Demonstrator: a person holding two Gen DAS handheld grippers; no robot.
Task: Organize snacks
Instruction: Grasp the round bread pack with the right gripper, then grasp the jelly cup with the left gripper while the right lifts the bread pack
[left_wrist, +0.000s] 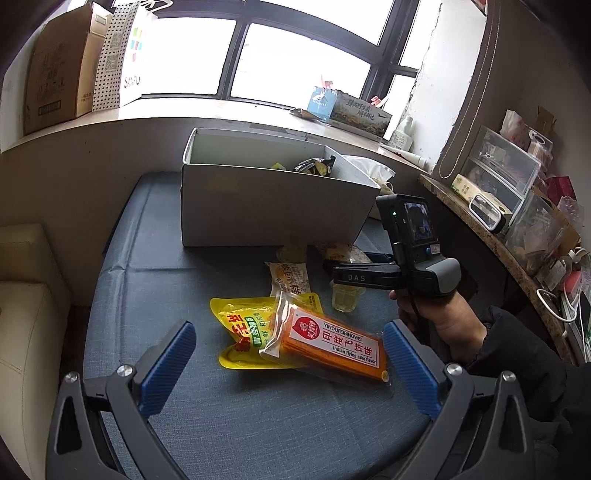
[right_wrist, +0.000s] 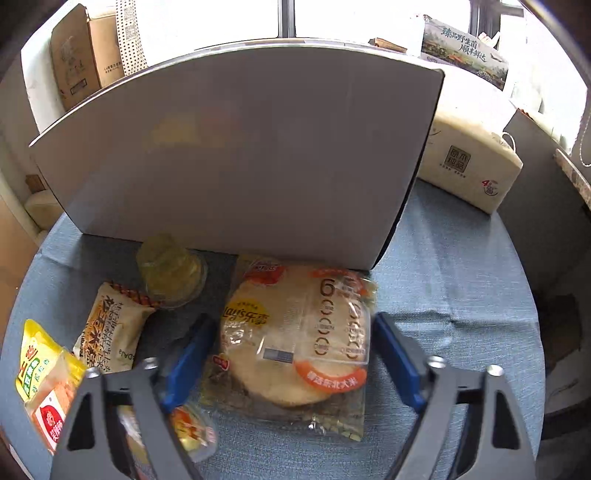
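In the left wrist view, the left gripper (left_wrist: 290, 363) sits at the bottom of the frame with its blue pads spread wide apart, holding nothing. Between and just beyond them, at centre frame, lies the orange flying-cake packet (left_wrist: 328, 343), resting partly on top of a yellow pouch (left_wrist: 240, 332) whose right half it hides. Above these, a beige rice-cake packet (left_wrist: 288, 277) and a clear jelly cup (left_wrist: 345, 297) lie on the blue desk (left_wrist: 155, 295). The white box (left_wrist: 266, 206) stands in the upper middle; only a few wrappers peek over its rim, and the rest of its contents cannot be seen. At right of the frame, a hand (left_wrist: 439, 317) holds the other gripper's handle, which covers most of the snacks behind it.

In the right wrist view, the right gripper (right_wrist: 291, 354) has its jaws open on either side of a clear rice-cracker bag (right_wrist: 295, 343), at centre frame; whether the pads touch the bag cannot be told, and the left pad is blurred. The box wall fills the upper frame and blocks its inside. A small wrapped snack (right_wrist: 192, 432) is half hidden under the left finger at bottom. A cream tissue pack (right_wrist: 469, 162) sits at the upper right, beside the box.
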